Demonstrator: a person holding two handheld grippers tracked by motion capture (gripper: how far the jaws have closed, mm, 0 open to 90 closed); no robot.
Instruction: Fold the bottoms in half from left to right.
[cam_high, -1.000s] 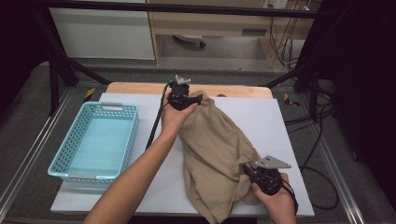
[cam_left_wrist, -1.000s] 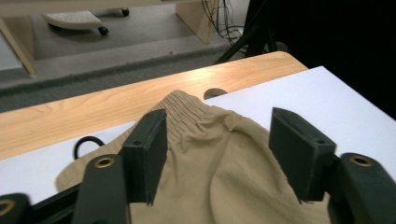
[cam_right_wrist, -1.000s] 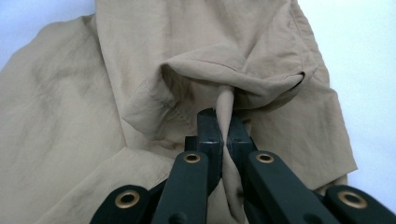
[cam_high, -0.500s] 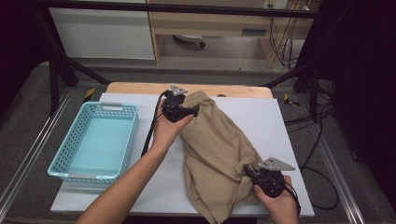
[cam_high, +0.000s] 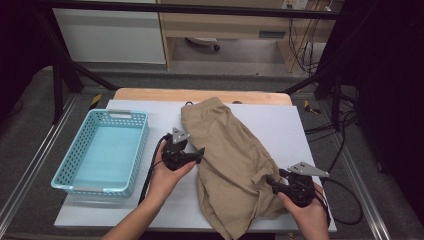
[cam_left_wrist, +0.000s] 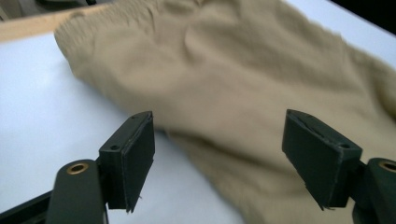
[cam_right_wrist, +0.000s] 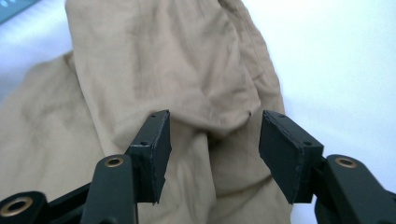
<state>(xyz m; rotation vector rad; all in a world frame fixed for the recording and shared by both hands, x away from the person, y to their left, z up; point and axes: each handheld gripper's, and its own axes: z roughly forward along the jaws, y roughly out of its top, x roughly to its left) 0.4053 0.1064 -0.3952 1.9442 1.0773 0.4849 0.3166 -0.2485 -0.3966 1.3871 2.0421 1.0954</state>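
Right gripper (cam_high: 274, 183): its black jaws have just been opening and now stand apart in the right gripper view, with a raised fold of the tan cotton garment (cam_high: 232, 157) between them but the pads (cam_right_wrist: 154, 149) clear of the cloth on both sides — nothing is held. A second ago this gripper was closed on that near-right corner of the fabric; the hand itself has barely shifted, so the reading is a release in place. Left gripper (cam_high: 192, 154): jaws wide, a broad gap between the pads (cam_left_wrist: 135, 158) in the left gripper view, and only the garment's surface and the white table sheet (cam_high: 300, 130) showing beyond them — it grips nothing either. It has come away from the far end of the garment, where it sat a second ago, and now hovers at the cloth's left edge about midway along, between the garment and the light-blue perforated plastic basket (cam_high: 67, 167). The garment lies diagonally across the sheet, its elasticated end toward the far edge of the table near the bare wooden strip (cam_high: 150, 94), its lower part bunched and creased by the right hand, with one fold hanging toward the near edge. The basket stands just left of it, with nothing visible inside. Judgement: both ends have been let go, so one laying-out or folding stroke appears finished; the left gripper's new station suggests a fresh grip on the side edge is being prepared, and the rumpled near corner is likely to need smoothing before any clean fold.
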